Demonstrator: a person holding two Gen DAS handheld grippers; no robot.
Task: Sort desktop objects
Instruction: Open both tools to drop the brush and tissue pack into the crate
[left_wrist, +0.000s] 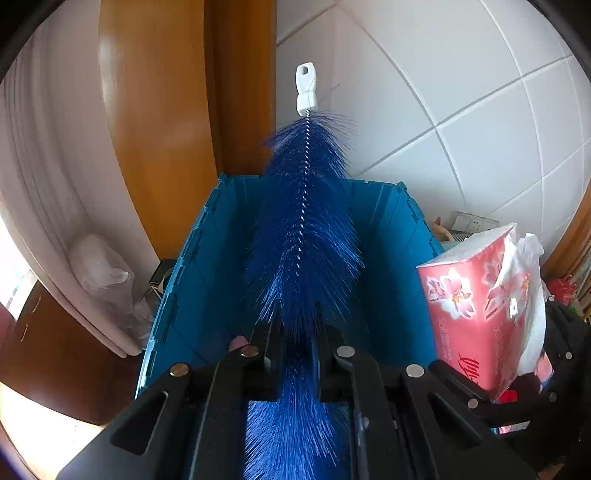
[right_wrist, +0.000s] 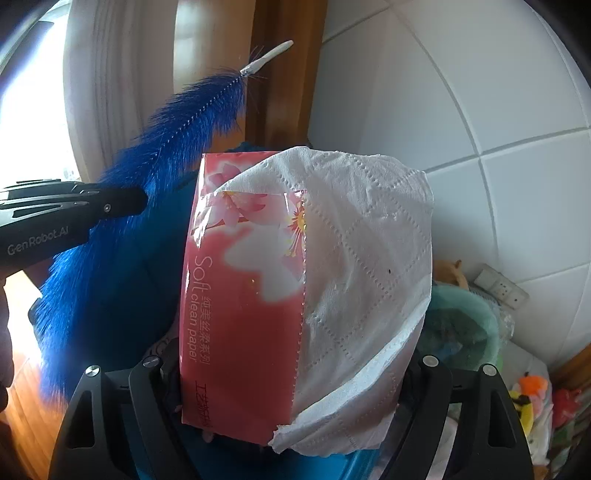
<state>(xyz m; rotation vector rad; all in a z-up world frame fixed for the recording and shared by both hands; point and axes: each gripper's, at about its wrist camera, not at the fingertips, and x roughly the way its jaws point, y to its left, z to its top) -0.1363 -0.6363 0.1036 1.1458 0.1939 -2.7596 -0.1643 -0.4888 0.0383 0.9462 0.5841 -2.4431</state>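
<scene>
2 close wrist views, shared brush (left_wrist: 303, 236).

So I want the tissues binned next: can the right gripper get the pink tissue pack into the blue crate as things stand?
Probably yes: the right gripper holds the pink tissue pack beside the blue plastic crate, whose top is open, though the blue bristle brush hangs above it.
</scene>
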